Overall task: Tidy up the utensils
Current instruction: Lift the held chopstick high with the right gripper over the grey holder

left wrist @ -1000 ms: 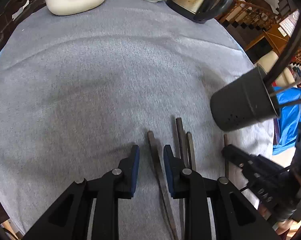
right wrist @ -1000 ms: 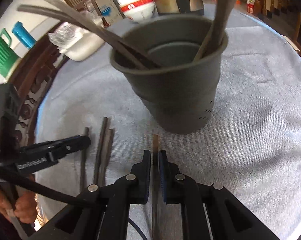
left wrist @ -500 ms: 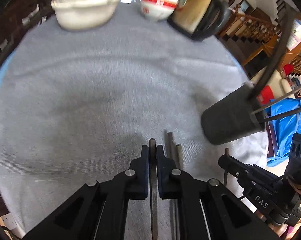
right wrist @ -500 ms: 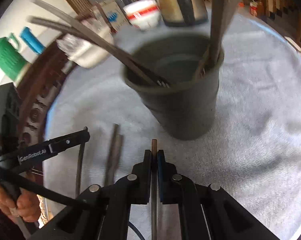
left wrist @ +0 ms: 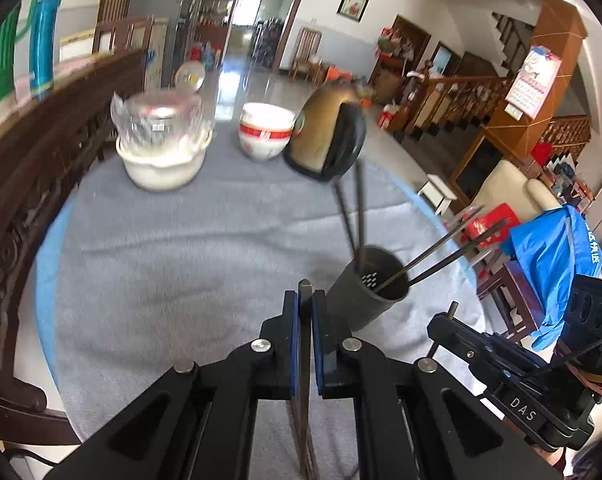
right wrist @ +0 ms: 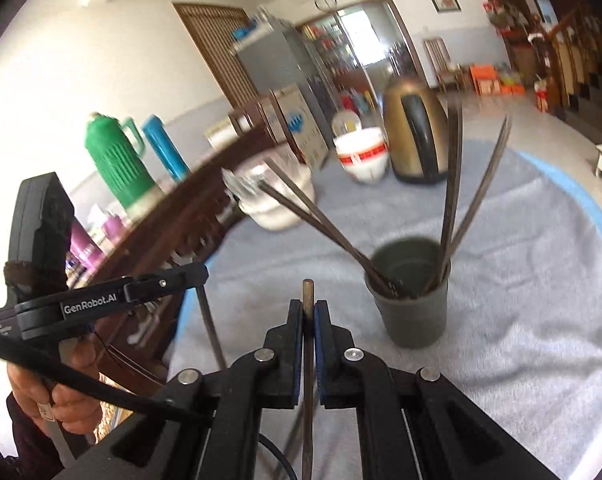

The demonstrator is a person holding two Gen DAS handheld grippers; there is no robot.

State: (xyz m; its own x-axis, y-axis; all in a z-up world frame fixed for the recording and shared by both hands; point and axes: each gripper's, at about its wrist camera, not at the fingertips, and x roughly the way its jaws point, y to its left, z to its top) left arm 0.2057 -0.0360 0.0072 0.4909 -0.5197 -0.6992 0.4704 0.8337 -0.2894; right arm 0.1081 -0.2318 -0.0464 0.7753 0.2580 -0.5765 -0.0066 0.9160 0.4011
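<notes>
Both tools raised, tilted down; chopstick [left wrist: 304,360] per tool, pinched

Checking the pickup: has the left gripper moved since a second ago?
Yes. The left gripper, shut on a chopstick, has risen off the cloth; its tips now sit level with the holder rim, and the room shows beyond.

Standing on the tabletop [left wrist: 149,248]: holder [left wrist: 365,292] at the near right, chopsticks [left wrist: 359,216] leaning inside. Sitting along the far edge, left to right: basin [left wrist: 163,160], bowl [left wrist: 265,132], kettle [left wrist: 327,136].
</notes>
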